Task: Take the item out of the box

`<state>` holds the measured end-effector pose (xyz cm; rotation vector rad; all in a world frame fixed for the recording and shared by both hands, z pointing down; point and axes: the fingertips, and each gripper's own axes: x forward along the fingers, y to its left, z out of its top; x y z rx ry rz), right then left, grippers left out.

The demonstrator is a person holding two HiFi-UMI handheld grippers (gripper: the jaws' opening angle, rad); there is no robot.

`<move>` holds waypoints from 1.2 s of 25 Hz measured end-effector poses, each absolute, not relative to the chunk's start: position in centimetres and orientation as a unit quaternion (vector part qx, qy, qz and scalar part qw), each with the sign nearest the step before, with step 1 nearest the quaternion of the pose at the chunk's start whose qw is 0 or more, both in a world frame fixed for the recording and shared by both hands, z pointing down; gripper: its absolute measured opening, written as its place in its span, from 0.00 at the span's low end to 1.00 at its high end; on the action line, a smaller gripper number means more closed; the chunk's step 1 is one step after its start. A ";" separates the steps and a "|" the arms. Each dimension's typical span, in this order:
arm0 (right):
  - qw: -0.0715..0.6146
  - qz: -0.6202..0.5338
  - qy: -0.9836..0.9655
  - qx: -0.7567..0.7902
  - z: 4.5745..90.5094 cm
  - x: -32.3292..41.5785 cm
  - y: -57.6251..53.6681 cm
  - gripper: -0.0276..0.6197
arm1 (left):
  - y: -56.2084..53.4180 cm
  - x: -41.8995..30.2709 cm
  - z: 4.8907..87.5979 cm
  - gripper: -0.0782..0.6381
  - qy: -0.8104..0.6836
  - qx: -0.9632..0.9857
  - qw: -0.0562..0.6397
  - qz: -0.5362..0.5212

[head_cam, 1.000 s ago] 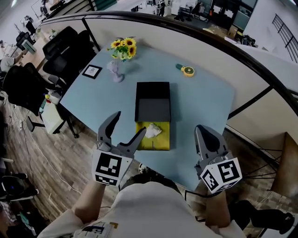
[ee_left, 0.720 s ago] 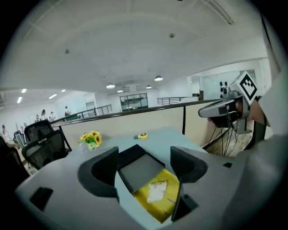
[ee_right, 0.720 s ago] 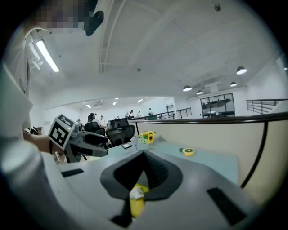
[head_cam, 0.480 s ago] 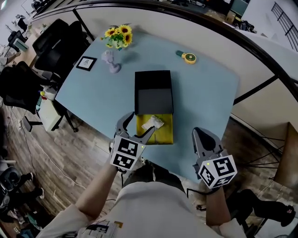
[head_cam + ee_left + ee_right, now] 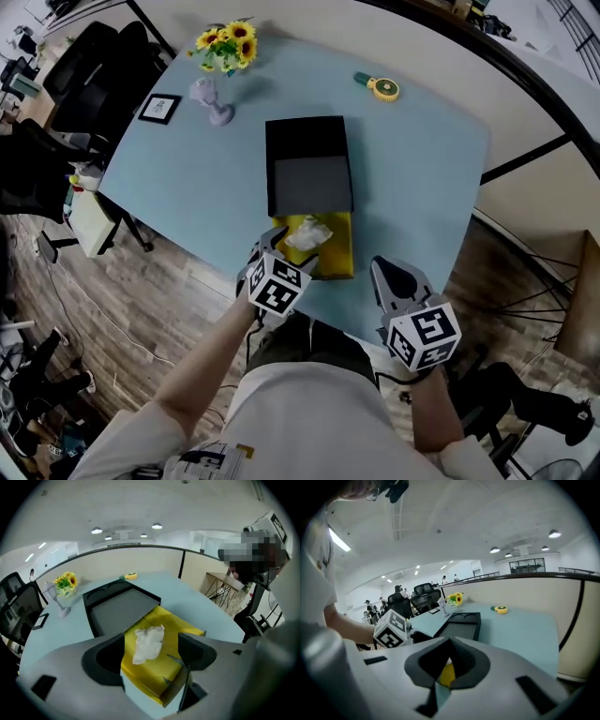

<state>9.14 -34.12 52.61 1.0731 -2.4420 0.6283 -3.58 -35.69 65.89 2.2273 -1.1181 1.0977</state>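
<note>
Left tongs (image 5: 151,640) spread wide facing the box's (image 5: 159,670) crumpled item (image 5: 147,645); right tongs (image 5: 450,644) pressed together, empty.

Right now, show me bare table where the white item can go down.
Widest: right of lid and box, nearer than the tape measure. Also left of the lid, nearer than vase and frame. Crowded by the box, at the left gripper.

The pale blue tabletop (image 5: 412,159) carries a black rectangular box (image 5: 307,164) at its middle with a yellow tray (image 5: 330,255) slid out toward the near edge, a lilac vase of sunflowers (image 5: 212,101) beside a small black-framed picture (image 5: 159,108) at the far left, and a round yellow tape measure (image 5: 380,88) far right.
</note>
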 end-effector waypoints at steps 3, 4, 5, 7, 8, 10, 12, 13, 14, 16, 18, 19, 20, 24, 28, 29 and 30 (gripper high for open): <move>0.208 0.234 -0.869 0.382 53.9 8.8 -34.1 0.05 | -35.6 -3.2 68.6 0.61 -0.382 0.795 0.221 0.417; 0.211 0.237 -0.868 0.382 54.2 8.7 -34.1 0.05 | -35.7 -3.1 69.4 0.61 -0.377 0.792 0.224 0.424; 0.213 0.240 -0.867 0.382 54.5 8.7 -34.1 0.05 | -35.7 -3.0 70.1 0.61 -0.374 0.790 0.226 0.431; 0.216 0.244 -0.864 0.384 55.1 8.6 -34.2 0.05 | -35.9 -3.0 71.2 0.61 -0.367 0.786 0.230 0.442; 0.217 0.247 -0.863 0.385 55.3 8.5 -34.3 0.05 | -35.9 -3.0 71.7 0.60 -0.362 0.784 0.232 0.448; 0.219 0.250 -0.860 0.388 55.7 8.5 -34.3 0.05 | -36.0 -3.0 72.6 0.57 -0.355 0.780 0.235 0.458; 0.221 0.253 -0.857 0.391 56.1 8.5 -34.4 0.05 | -36.1 -3.1 73.5 0.50 -0.353 0.774 0.232 0.471; 0.221 0.254 -0.856 0.393 56.2 8.6 -34.4 0.05 | -36.2 -3.2 73.8 0.45 -0.353 0.772 0.227 0.478; 0.220 0.255 -0.855 0.395 56.3 8.7 -34.4 0.05 | -36.2 -3.2 74.0 0.41 -0.353 0.770 0.219 0.484; 0.219 0.255 -0.853 0.398 56.3 8.8 -34.3 0.05 | -36.4 -3.2 74.1 0.35 -0.355 0.769 0.212 0.487; 0.220 0.252 -0.852 0.402 56.2 8.8 -34.3 0.05 | -36.6 -3.3 73.6 0.30 -0.364 0.771 0.215 0.477; 0.222 0.248 -0.853 0.403 56.0 8.8 -34.3 0.05 | -36.8 -3.4 73.2 0.29 -0.369 0.772 0.214 0.471; 0.223 0.242 -0.854 0.404 55.8 8.8 -34.3 0.05 | -36.9 -3.5 72.6 0.27 -0.372 0.774 0.211 0.467; 0.213 0.225 -0.862 0.402 54.2 8.5 -34.9 0.05 | -37.2 -4.0 69.6 0.26 -0.376 0.787 0.194 0.450; 0.193 0.210 -0.870 0.402 51.3 8.3 -35.4 0.05 | -37.4 -5.5 64.8 0.26 -0.406 0.793 0.166 0.423; 0.184 0.206 -0.872 0.403 50.3 8.4 -35.7 0.05 | -37.6 -6.0 63.4 0.26 -0.417 0.793 0.154 0.415; 0.176 0.200 -0.874 0.407 49.2 8.6 -36.1 0.05 | -37.8 -6.4 61.9 0.26 -0.429 0.794 0.144 0.407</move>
